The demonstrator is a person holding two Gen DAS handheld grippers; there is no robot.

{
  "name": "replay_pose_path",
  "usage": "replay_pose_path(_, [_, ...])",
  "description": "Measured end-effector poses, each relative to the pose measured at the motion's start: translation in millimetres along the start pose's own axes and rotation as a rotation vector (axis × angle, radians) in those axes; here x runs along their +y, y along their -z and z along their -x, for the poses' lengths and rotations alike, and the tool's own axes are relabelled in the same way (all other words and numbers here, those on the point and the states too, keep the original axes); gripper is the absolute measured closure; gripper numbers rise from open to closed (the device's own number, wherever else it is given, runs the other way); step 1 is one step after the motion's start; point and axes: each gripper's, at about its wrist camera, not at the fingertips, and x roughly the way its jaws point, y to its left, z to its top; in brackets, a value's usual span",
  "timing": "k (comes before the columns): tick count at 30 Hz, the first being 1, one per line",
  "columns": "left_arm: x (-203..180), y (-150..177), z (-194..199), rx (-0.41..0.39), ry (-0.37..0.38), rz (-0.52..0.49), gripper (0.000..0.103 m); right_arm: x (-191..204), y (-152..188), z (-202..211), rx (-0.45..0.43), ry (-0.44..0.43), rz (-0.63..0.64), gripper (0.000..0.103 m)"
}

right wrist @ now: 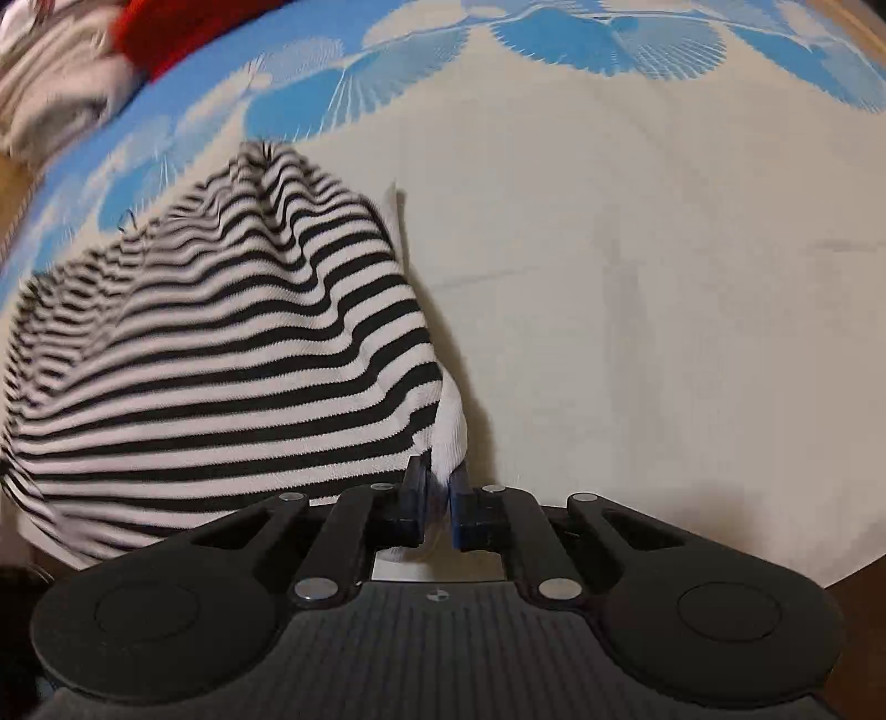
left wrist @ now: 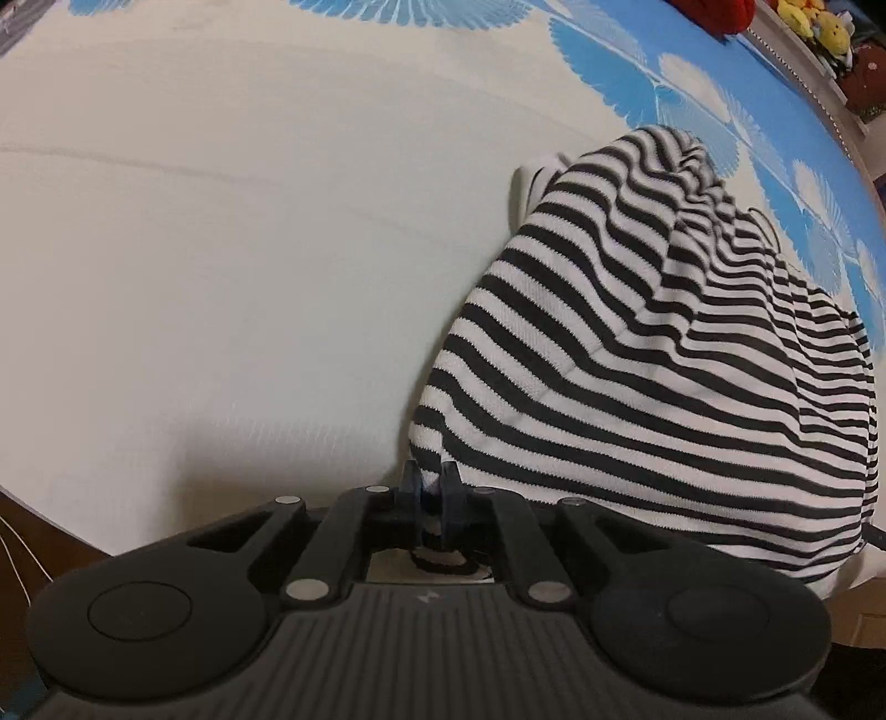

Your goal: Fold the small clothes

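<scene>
A black-and-white striped garment [left wrist: 637,354] lies bunched on a white bed cover with blue fan shapes [left wrist: 221,249]. In the left wrist view it spreads to the right, and my left gripper [left wrist: 431,487] is shut on its near left corner, with striped cloth pinched between the pads. The right wrist view has the same striped garment [right wrist: 221,360] spreading to the left. My right gripper [right wrist: 439,487] is shut on its near right corner, where a white hem is squeezed between the pads. Both grippers point steeply down at the bed.
A red item [left wrist: 720,14] and yellow plush toys [left wrist: 819,25] sit at the far edge in the left wrist view. A red cloth [right wrist: 183,27] and pale crumpled fabric [right wrist: 50,99] lie at the far left in the right wrist view. The bed's edge [right wrist: 853,581] runs close by.
</scene>
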Motion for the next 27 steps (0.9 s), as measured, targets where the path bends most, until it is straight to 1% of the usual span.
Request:
replay_pose_path(1, [-1, -1, 4, -0.023, -0.003, 0.01, 0.092, 1, -1, 1, -0.004, 0.006, 0.002, 0.095])
replay_pose_path(2, [-1, -1, 10, -0.062, -0.008, 0.019, 0.085, 3, -3, 2, -0.013, 0.009, 0.005, 0.094])
replay_pose_path(3, [-2, -2, 18, -0.111, -0.021, 0.026, 0.069, 5, -4, 6, -0.04, 0.017, 0.013, 0.091])
replay_pose_path(4, [-2, -2, 26, -0.166, -0.031, 0.032, 0.06, 9, -7, 12, -0.074, 0.03, 0.018, 0.081])
replay_pose_path(5, [-3, -2, 34, -0.219, -0.027, 0.03, 0.051, 11, -8, 18, -0.117, 0.046, 0.016, 0.078])
replay_pose_path(7, [-9, -3, 44, -0.28, 0.02, 0.011, 0.051, 7, -9, 27, -0.198, 0.089, -0.009, 0.062])
replay_pose_path(8, [-13, -5, 45, -0.292, 0.04, 0.0, 0.051, 5, -10, 28, -0.214, 0.087, -0.027, 0.059])
replay_pose_path(10, [-23, -6, 45, -0.305, 0.04, -0.036, 0.051, 5, -12, 26, -0.224, 0.062, -0.044, 0.059])
replay_pose_path(13, [-38, -9, 40, -0.318, 0.004, -0.072, 0.051, 13, -19, 25, -0.263, 0.054, -0.021, 0.06])
replay_pose_path(15, [-44, -14, 34, -0.325, -0.003, -0.069, 0.051, 19, -26, 26, -0.301, 0.049, -0.024, 0.06])
replay_pose_path(17, [-49, -22, 27, -0.333, -0.016, -0.05, 0.05, 23, -32, 25, -0.321, 0.039, -0.032, 0.059])
replay_pose_path(19, [-52, -30, 21, -0.335, -0.03, -0.026, 0.044, 28, -40, 19, -0.324, 0.043, -0.026, 0.058])
replay_pose_path(20, [-53, -34, 19, -0.338, -0.033, -0.015, 0.038, 31, -45, 16, -0.324, 0.047, -0.017, 0.058])
replay_pose_path(21, [-56, -37, 17, -0.338, -0.035, -0.006, 0.034, 35, -48, 14, -0.325, 0.046, -0.009, 0.057])
replay_pose_path(23, [-61, -46, 11, -0.326, -0.029, -0.001, 0.031, 43, -55, 7, -0.318, 0.034, 0.009, 0.051])
replay_pose_path(25, [-70, -54, 3, -0.304, -0.032, -0.012, 0.022, 49, -64, -5, -0.283, 0.034, 0.032, 0.041])
replay_pose_path(26, [-73, -57, -1, -0.294, -0.038, -0.023, 0.019, 52, -68, -13, -0.252, 0.04, 0.048, 0.04])
replay_pose_path(27, [-78, -60, -5, -0.287, -0.046, -0.041, 0.019, 55, -72, -21, -0.223, 0.056, 0.066, 0.04])
